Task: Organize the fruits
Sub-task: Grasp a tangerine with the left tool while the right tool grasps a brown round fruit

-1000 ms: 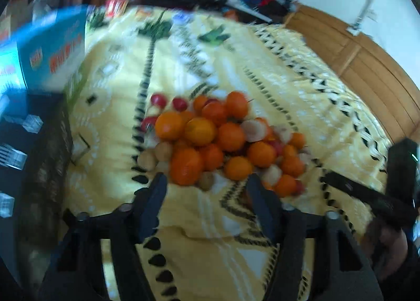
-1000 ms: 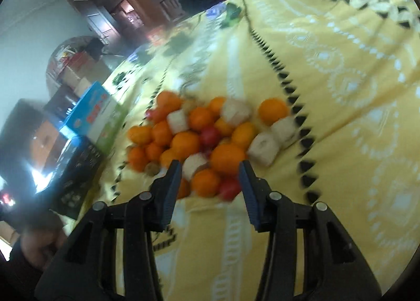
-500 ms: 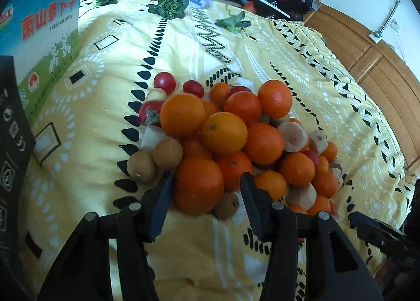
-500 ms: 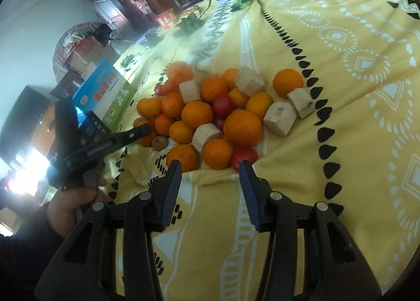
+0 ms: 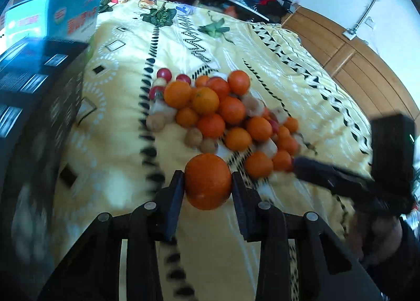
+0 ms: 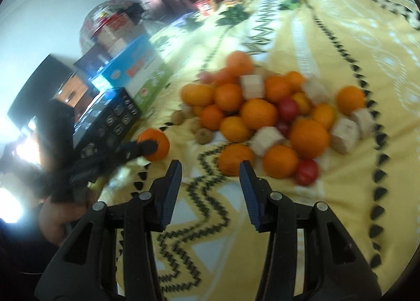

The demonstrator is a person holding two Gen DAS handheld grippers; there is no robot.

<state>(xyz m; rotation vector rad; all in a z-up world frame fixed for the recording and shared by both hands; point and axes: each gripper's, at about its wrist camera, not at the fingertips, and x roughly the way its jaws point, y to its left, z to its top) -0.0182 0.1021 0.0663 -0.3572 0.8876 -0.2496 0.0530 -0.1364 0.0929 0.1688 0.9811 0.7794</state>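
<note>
The left gripper [image 5: 207, 183] is clamping one large orange [image 5: 208, 181] squarely between its fingers [image 5: 174, 196], both pads pressing the peel — the fruit is sitting apart from the heap, on the near side of it. The right gripper [image 6: 210, 172] is hovering with its jaws spread wide and gripping nothing, pointing at the near edge of the fruit pile [image 6: 270, 122].

Progress, as a judgement: sorting is only beginning. One orange is being separated; the rest is lying mixed on the yellow bedspread [image 5: 118, 164] — oranges, small red fruits [image 5: 164, 74], brown round fruits [image 5: 193, 137] and pale cut chunks [image 6: 266, 139] all touching one another. No sorted groups are showing.

The held orange is looking deep in colour, round and unblemished; motion blur is hiding finer detail. A blue carton [image 5: 65, 17] and a black box [image 5: 31, 78] are standing beside the pile, to the left.
</note>
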